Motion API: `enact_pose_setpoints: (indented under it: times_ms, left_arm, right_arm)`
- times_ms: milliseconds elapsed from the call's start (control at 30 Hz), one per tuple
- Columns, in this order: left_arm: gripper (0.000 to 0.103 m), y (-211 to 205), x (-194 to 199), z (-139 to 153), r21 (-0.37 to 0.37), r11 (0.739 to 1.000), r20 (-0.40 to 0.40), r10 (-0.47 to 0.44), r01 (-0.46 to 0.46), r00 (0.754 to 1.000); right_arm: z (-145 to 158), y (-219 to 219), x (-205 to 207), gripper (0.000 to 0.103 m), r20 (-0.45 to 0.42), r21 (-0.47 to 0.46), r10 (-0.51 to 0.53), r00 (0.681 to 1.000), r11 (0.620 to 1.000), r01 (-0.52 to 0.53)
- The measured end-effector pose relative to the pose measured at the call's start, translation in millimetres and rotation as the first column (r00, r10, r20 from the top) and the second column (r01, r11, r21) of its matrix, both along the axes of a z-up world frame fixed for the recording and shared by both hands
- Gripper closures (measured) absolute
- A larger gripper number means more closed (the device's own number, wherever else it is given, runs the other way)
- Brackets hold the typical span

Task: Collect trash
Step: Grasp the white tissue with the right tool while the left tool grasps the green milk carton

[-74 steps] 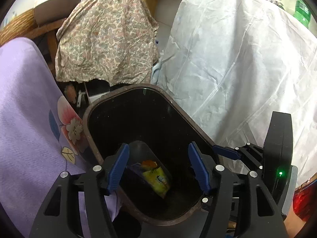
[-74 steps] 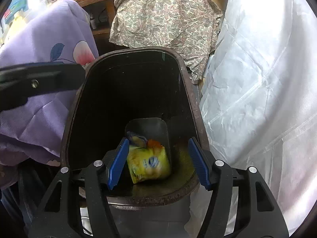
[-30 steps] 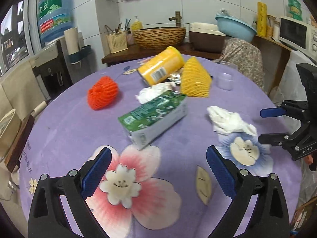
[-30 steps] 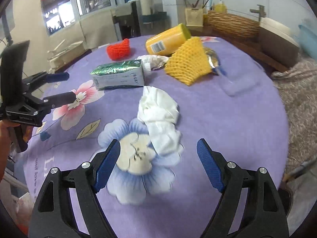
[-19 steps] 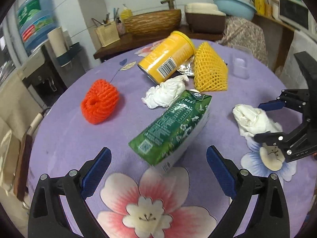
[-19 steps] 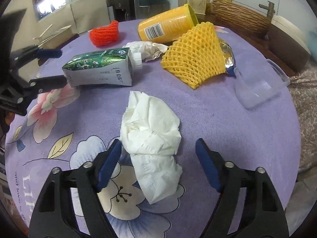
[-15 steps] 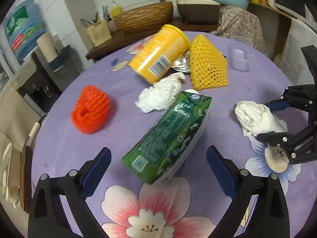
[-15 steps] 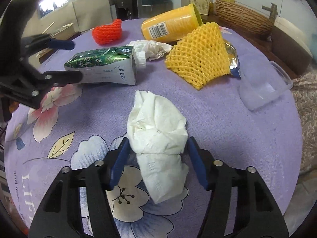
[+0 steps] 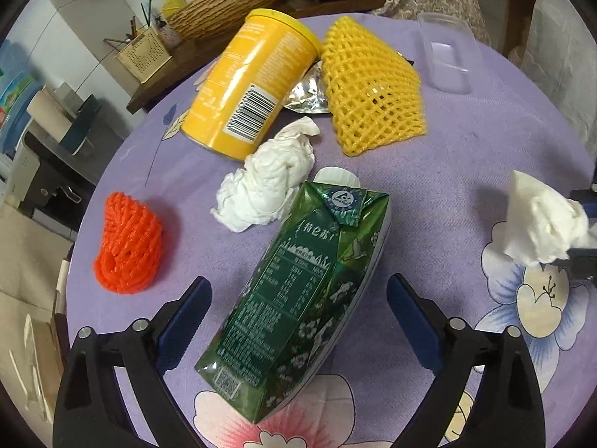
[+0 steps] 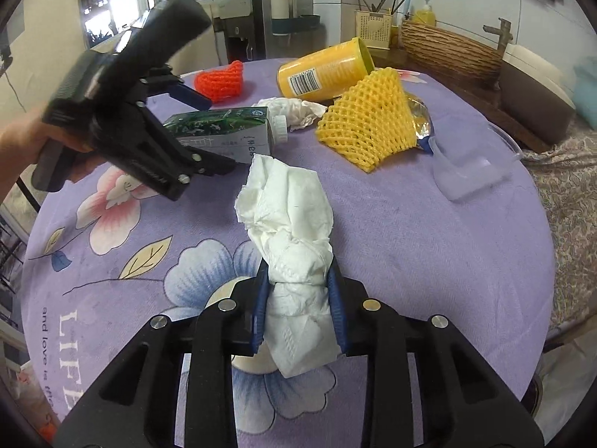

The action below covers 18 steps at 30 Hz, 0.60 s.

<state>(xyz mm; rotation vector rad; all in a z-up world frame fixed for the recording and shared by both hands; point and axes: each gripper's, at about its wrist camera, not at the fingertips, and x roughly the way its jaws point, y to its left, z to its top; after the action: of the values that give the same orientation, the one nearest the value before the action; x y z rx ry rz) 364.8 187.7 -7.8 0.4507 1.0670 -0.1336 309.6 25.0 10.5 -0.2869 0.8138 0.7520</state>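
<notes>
Right tongs point(image 10: 298, 298) closed, pinching crumpled tissue point(image 10: 291, 220).

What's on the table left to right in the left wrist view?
Orange foam net → yellow can → green carton → yellow foam net → clear plastic tub → crumpled tissue gripped by the right tool. The second tissue wad overlaps the can and carton, so it is left out.
</notes>
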Motion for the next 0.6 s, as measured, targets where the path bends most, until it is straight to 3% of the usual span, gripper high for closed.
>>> enact_pose_setpoints:
  times_ms: [100, 167, 333, 600]
  left_arm:
    - [0.030, -7.3, 0.2, -4.7, 0.037, 0.999, -0.020, -0.018, 0.019, 1.000]
    - [0.034, -10.9, -3.8, -6.3, 0.065, 0.998, -0.015, -0.024, 0.025, 1.000]
    - [0.046, -13.0, -17.8, -1.2, 0.034, 0.999, -0.002, -0.020, 0.020, 1.000]
    - [0.048, -25.0, -54.5, 3.9, -0.052, 0.999, 0.071, -0.009, 0.013, 0.997]
  right_arm:
    - [0.1, -9.4, -7.0, 0.073, -0.004, 0.011, -0.009, 1.000, 1.000, 0.009]
    - [1.2, -15.3, -10.7, 0.073, -0.004, 0.019, -0.013, 1.000, 1.000, 0.013]
    - [7.5, -33.0, -19.6, 0.073, 0.000, 0.054, -0.033, 0.999, 0.998, 0.033]
    - [12.1, -67.4, -34.3, 0.073, 0.000, 0.122, -0.086, 0.996, 0.989, 0.086]
